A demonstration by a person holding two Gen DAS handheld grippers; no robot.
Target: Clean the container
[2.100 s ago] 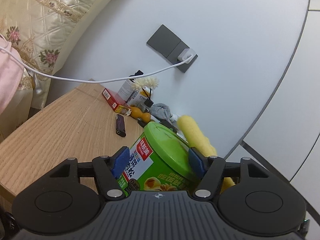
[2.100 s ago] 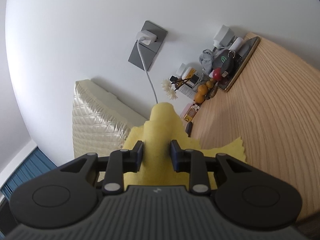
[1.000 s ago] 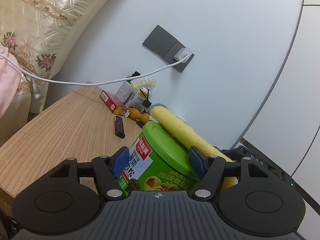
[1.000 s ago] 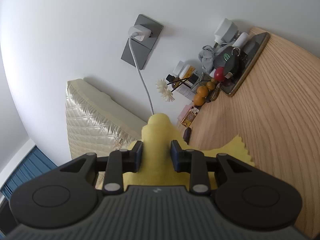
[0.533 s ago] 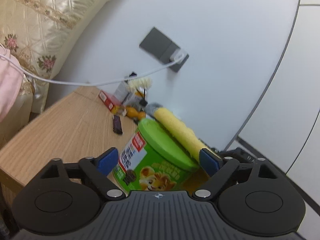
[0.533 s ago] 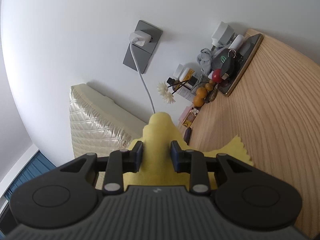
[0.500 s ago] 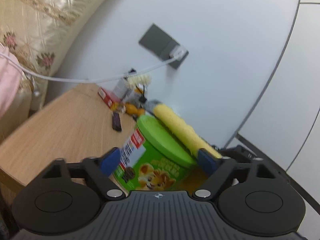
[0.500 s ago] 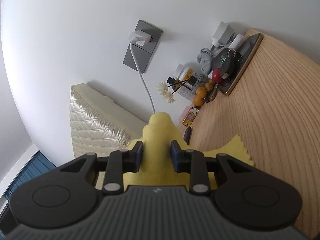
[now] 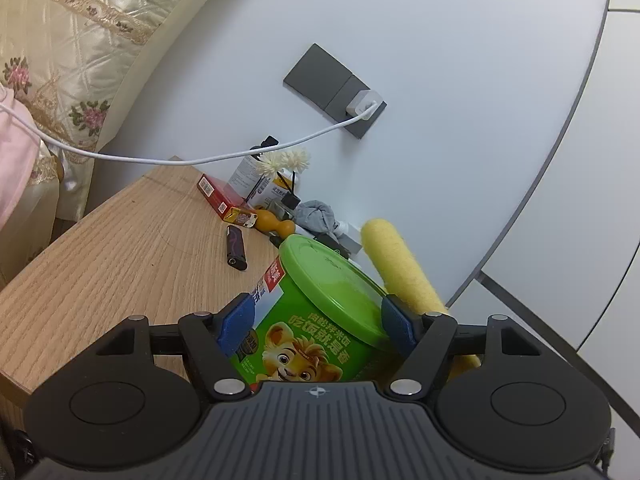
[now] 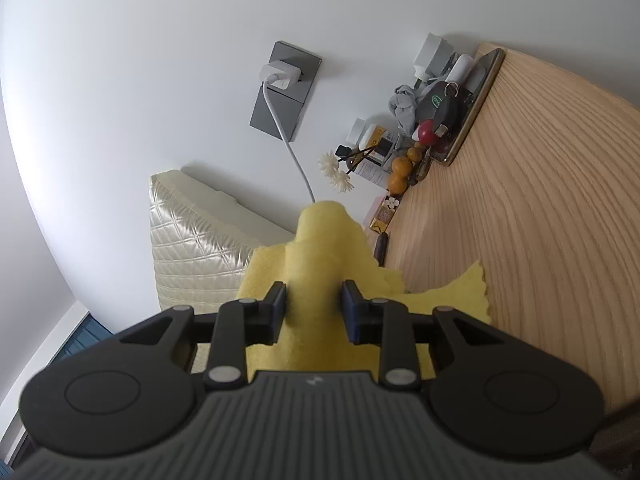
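A green container with a green lid and a lion label sits between the blue pads of my left gripper, which is shut on its sides and holds it tilted above the wooden table. My right gripper is shut on a folded yellow cloth. In the left wrist view the yellow cloth rests along the right edge of the container's lid. The container does not show in the right wrist view.
Against the wall stand a red box, a black lighter, small orange fruits, white flowers, a grey rag and a phone with keys. A white charger cable hangs from the wall socket. A quilted headboard is at left.
My left gripper opened briefly around the container, which turned so the lion label faces me, then closed on it again. The yellow cloth stays against the lid's right edge.
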